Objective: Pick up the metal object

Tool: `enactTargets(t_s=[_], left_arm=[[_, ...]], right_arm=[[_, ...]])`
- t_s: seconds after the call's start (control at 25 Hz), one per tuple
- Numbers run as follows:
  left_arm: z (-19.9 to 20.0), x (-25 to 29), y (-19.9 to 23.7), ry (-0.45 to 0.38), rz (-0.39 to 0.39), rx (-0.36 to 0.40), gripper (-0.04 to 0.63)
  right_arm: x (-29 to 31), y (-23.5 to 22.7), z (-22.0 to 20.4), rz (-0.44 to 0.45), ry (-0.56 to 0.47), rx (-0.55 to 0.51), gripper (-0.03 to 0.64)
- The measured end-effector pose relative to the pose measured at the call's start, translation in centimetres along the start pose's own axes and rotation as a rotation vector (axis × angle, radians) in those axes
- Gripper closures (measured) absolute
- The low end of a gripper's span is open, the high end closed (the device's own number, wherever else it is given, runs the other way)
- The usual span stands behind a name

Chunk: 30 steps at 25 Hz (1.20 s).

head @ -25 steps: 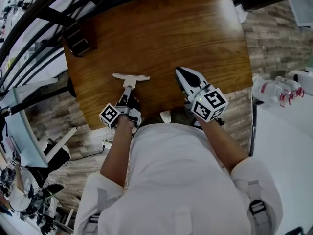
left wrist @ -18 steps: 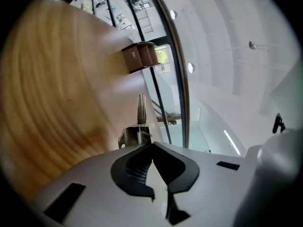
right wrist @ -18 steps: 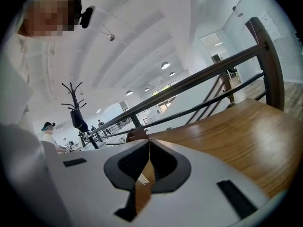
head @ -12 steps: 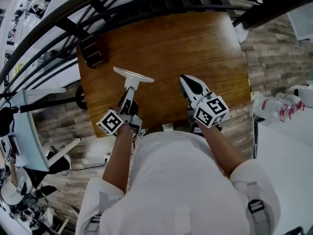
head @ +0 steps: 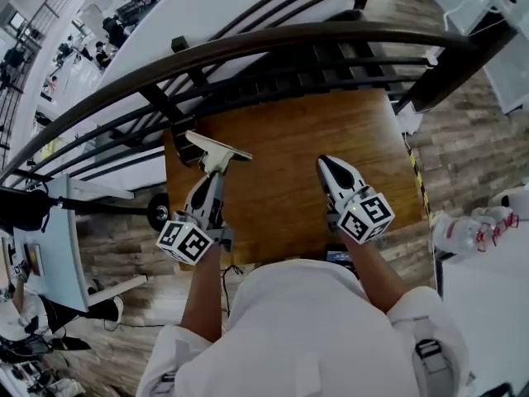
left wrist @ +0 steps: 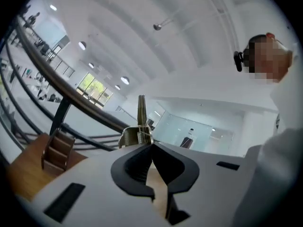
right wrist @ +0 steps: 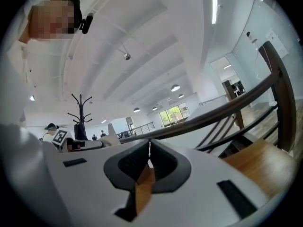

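The left hand-held gripper (head: 213, 172) is clamping the silver T-shaped metal object (head: 219, 149) by its stem, raising it over the brown wooden worktop's (head: 289, 188) far-left corner. The right hand-held gripper (head: 325, 163) is hovering with its jaws together, holding nothing.

Head view looks steeply down; gripper views tilt upward, all sharing the railing (head: 331, 31).
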<state>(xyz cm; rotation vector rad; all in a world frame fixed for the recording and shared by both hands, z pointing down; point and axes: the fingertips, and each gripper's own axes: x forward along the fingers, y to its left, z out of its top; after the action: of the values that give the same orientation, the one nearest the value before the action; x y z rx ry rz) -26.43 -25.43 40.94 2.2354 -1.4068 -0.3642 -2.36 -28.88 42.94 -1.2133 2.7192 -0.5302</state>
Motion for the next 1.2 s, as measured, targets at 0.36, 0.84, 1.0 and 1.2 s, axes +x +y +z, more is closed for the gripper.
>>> enactTargets(t_s=[0.36, 0.84, 1.0, 1.2], left_arm=[[7.2, -0.6, -6.9, -0.096, -0.023, 0.329, 0.573], [10.1, -1.4, -11.2, -0.227, 0.011, 0.51, 0.574], [10.4, -0.9, -12.1, -0.222, 0.007, 0.559, 0.574], [10.0, -0.3, -12.7, -0.214, -0.01, 0.559, 0.574]], right_arm=[[-2.1, 1.3, 7.8, 0.028, -0.141, -0.053, 0.592], [-4.9, 1.8, 13.6, 0.015, -0.236, -0.2, 0.592], [-5.2, 2.5, 14.3, 0.022, -0.245, -0.251, 0.592], [-5.6, 2.6, 14.7, 0.027, -0.247, -0.28, 0.591]])
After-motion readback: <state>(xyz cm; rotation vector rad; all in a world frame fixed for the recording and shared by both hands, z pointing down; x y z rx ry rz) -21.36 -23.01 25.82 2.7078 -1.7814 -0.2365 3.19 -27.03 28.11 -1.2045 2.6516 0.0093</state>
